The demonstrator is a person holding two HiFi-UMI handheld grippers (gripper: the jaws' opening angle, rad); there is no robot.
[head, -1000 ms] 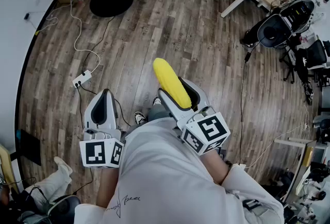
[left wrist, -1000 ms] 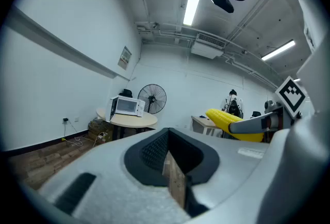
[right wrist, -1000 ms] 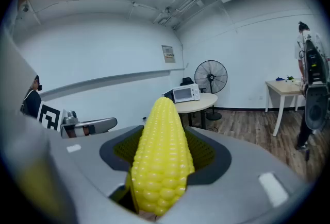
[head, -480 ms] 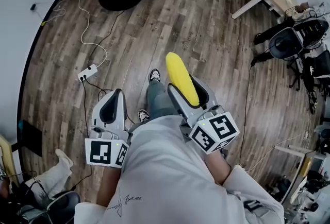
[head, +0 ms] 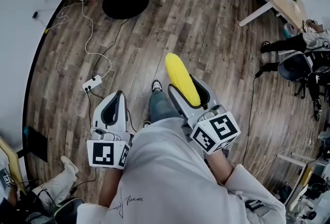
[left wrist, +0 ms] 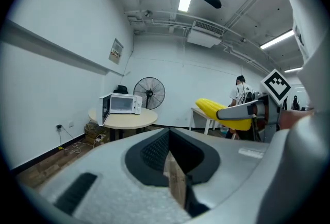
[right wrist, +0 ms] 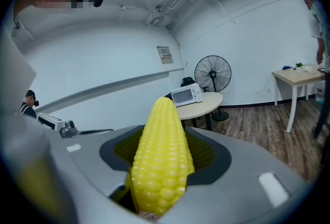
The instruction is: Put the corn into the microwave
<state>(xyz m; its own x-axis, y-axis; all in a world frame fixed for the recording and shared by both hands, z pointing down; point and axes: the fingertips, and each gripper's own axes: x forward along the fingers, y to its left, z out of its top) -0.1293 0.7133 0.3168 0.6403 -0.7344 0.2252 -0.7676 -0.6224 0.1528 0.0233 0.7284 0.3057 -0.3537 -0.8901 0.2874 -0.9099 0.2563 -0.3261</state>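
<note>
The person wears a white shirt with a small dark scribble of writing low on its left side. Past the shirt are grey-blue trousers and a black-and-white shoe. The left gripper and right gripper are smooth grey shells with black bumpy pads inside. Each has a white cube with black squares, next to the shirt.
</note>
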